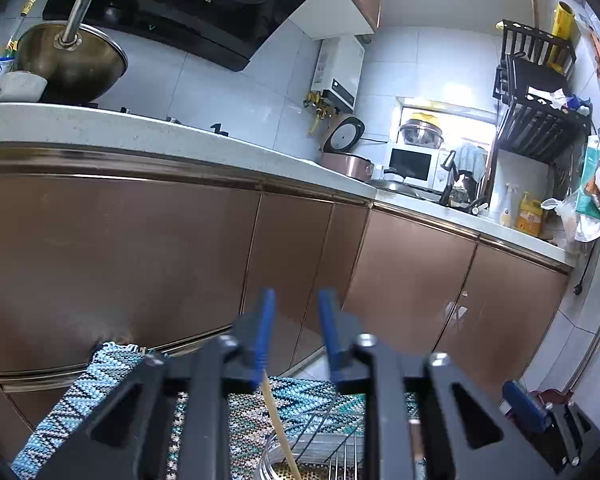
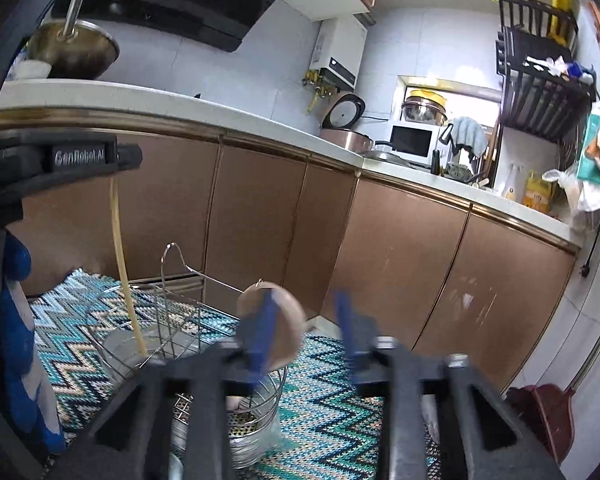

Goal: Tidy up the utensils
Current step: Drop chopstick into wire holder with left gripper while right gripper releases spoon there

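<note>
The left gripper (image 1: 292, 320) hangs low in front of the brown cabinet doors (image 1: 160, 248), its 2 blue jaws standing a little apart. A pale chopstick (image 1: 280, 428) runs down from the lower end of the left-hand jaw; whether the jaws actually pinch it cannot be told from the left wrist view. In the right wrist view the same chopstick (image 2: 126, 264) hangs from under the left gripper's black body at the upper left and drops almost straight down, its lower tip inside the round wire holder (image 2: 140, 344) at the near left end of the wire rack (image 2: 188, 300).

The right gripper (image 2: 306, 332) has its jaws spread, with nothing between them. Just behind its left-hand jaw a wooden spoon (image 2: 288, 320) stands upright, bowl end up, in a second wire basket (image 2: 256, 424) with a perforated bottom. The rack and both baskets sit on a zigzag-patterned woven mat (image 2: 332, 408) in blue, teal and cream, which covers the surface below; the rack stands toward the mat's far left side, close to the cabinet doors.

Above the cabinets, a metal wok (image 1: 72, 64) rests on the tabletop (image 1: 140, 128) at the left end.
</note>
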A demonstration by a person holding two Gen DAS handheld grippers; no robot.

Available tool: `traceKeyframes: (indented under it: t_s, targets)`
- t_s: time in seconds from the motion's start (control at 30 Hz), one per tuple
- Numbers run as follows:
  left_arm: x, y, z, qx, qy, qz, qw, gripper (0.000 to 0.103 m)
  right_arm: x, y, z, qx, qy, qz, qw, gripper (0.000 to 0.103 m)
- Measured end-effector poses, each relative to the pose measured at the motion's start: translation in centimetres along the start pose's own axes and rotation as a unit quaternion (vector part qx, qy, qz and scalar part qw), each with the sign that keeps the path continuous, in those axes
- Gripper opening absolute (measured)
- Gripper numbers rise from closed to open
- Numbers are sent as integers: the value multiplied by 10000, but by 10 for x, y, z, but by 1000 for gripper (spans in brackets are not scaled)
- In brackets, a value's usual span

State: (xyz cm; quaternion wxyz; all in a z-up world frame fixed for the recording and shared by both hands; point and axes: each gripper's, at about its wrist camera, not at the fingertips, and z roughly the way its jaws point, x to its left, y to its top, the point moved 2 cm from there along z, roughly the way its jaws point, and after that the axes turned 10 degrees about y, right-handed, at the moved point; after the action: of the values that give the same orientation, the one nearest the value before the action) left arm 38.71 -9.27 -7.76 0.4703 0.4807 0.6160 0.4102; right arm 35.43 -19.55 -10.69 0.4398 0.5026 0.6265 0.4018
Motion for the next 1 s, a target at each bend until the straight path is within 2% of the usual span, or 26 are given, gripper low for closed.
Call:
traceKeyframes:
  t_s: [0.07, 0.2, 0.33, 0.57, 0.83, 1.0]
  targets:
    - [3, 6, -10, -10, -3, -23, 10000, 29, -2, 8, -11, -59, -4, 50, 10000, 43]
    - [13, 25, -41, -159, 49, -19, 9999, 42, -4, 22, -35, -177, -18, 67, 9998, 43]
    - [24, 51, -82, -325, 117, 83, 9994, 49, -10, 41, -76, -343, 4, 188, 9992, 45]
    - [51, 94, -163, -603, 296, 128, 9977, 50, -13, 72, -157, -754, 15, 298, 9967, 56]
    - [91, 122, -252, -724, 375, -2, 9967, 50, -6, 101, -259, -1312, 180, 356, 9906, 56]
    - [111, 130, -298, -787, 334, -2, 9963, 50, -5, 107, -305, -1487, 353, 479, 9871, 56]
